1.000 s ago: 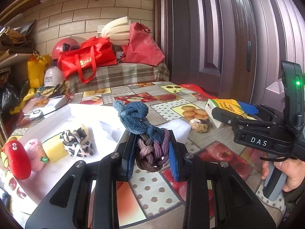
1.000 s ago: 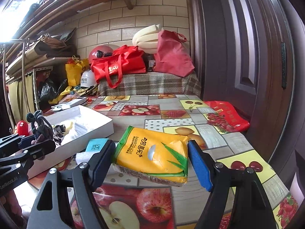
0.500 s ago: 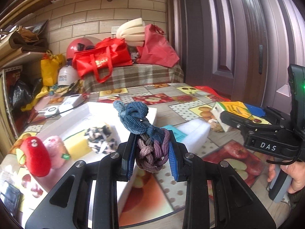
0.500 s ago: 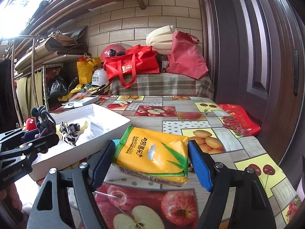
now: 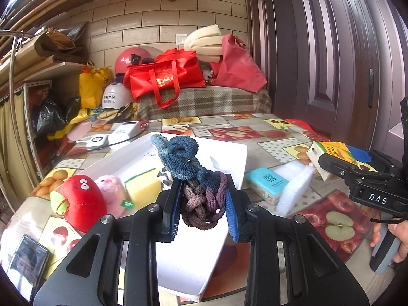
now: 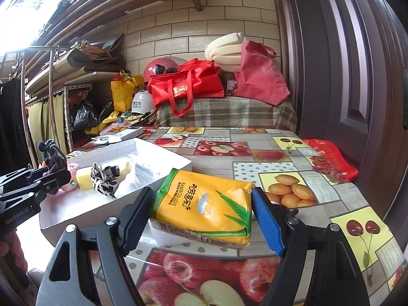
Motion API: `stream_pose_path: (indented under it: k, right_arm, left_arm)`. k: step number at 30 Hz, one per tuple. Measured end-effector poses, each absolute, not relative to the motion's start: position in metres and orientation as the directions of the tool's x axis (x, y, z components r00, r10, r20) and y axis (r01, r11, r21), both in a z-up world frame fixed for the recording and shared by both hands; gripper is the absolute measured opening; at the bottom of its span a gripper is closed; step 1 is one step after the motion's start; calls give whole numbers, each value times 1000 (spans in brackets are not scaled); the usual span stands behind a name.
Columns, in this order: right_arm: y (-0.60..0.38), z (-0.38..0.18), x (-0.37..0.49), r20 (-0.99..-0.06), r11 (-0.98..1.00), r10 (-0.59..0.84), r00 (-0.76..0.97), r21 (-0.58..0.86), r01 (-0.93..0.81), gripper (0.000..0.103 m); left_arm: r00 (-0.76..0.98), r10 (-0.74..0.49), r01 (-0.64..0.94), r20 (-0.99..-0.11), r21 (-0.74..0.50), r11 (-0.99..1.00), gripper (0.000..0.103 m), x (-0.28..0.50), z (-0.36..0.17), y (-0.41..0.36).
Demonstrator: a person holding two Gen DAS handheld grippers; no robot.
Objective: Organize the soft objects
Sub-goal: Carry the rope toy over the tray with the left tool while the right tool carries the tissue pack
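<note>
- Left wrist view: the left gripper (image 5: 204,200) reaches forward and level over the near end of the white tray (image 5: 229,153), its jaws pinching a knotted bundle of hair ties (image 5: 190,176). The brown and purple loops sit between the pads, and the blue knot stands up above them.
- In the tray's far part lie a yellow sponge (image 5: 142,187) and a pink plush pig (image 5: 112,191); a red plush toy (image 5: 79,201) sits just beside the pig at the tray's left edge, though whether inside or outside the wall I cannot tell.
- On the fruit-patterned bench (image 5: 329,219), right of the tray, a teal tissue pack (image 5: 267,183) lies against a white foam block (image 5: 293,186).
- At the right edge the right gripper (image 5: 339,158) comes in from the side, held by a hand (image 5: 390,237) low on its grip, with a yellow tissue pack (image 5: 329,153) between its jaws. A phone (image 5: 25,257) lies at the near left corner.
- Right wrist view: the right gripper (image 6: 204,209) points forward above the bench (image 6: 306,178), its jaws spread wide and pressed against both ends of the yellow tissue pack (image 6: 204,204), which is lifted and tilted slightly down to the right.
- The white tray (image 6: 163,153) is just to the left, holding a zebra-print scrunchie (image 6: 104,178) against the yellow sponge (image 6: 84,181).
- The left gripper (image 6: 54,176) enters from the left edge, over the tray's left side, holding the hair ties (image 6: 52,156) upright.
</note>
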State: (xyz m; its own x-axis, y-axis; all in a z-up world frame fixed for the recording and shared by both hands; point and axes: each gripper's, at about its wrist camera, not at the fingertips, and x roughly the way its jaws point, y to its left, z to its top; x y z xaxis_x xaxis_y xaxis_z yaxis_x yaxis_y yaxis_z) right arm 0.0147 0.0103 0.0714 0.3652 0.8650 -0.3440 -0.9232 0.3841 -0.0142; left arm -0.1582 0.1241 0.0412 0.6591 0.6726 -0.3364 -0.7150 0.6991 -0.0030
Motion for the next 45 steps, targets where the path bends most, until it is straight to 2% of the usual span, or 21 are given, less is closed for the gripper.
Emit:
stream_pose_path:
  k: [29, 45]
  right_arm:
    - [42, 71, -22, -345, 291, 895, 282, -26, -956, 78]
    - [56, 70, -36, -350, 253, 906, 239, -8, -968, 78]
  left_arm:
    - [526, 775, -833, -349, -27, 553, 30, -208, 37, 169]
    - [517, 777, -838, -360, -28, 545, 30, -214, 35, 174]
